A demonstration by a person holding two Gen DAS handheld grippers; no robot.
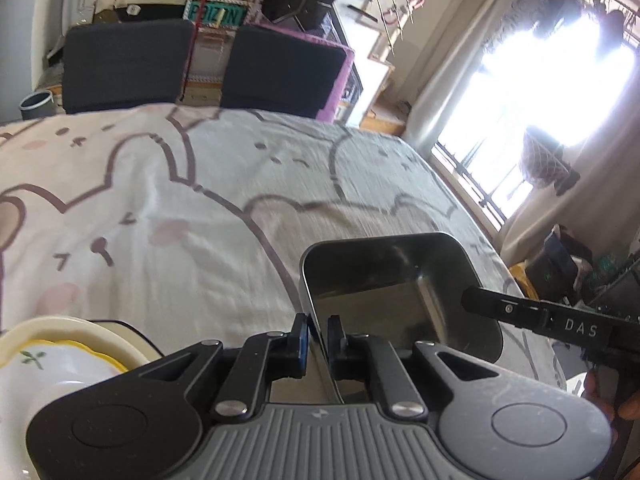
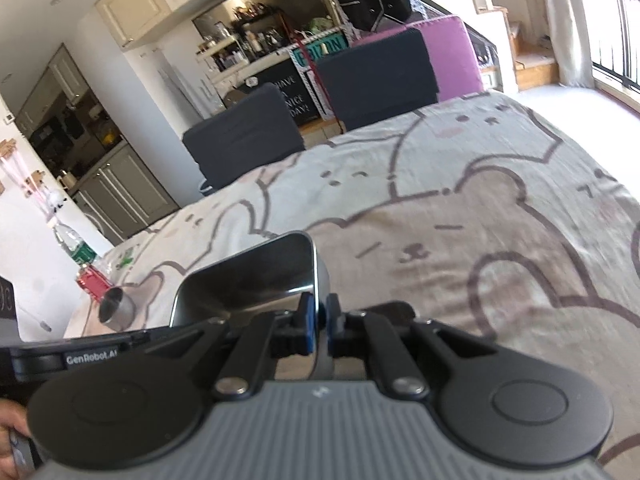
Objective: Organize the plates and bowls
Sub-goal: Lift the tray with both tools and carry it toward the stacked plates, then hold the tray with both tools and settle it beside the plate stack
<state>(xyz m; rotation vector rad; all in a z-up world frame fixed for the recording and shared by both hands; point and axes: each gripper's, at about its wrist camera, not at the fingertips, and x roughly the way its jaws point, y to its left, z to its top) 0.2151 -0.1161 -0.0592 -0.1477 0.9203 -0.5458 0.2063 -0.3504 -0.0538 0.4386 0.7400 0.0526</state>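
Spread across the table is a bear-print cloth (image 1: 168, 184), with two dark chair backs (image 1: 128, 64) seen at the upper left of the left wrist view. A rectangular metal tray (image 1: 384, 280) is held off the cloth at lower centre of that view. Its left wall is pinched between the closed jaws of the left gripper (image 1: 318, 340); its right wall is clamped by the right gripper (image 2: 319, 326), jaws shut on it. A stack of cream plates (image 1: 72, 344) is visible at the lower left corner. A small metal cup (image 2: 117, 307) lies on its side at the left edge of the right wrist view.
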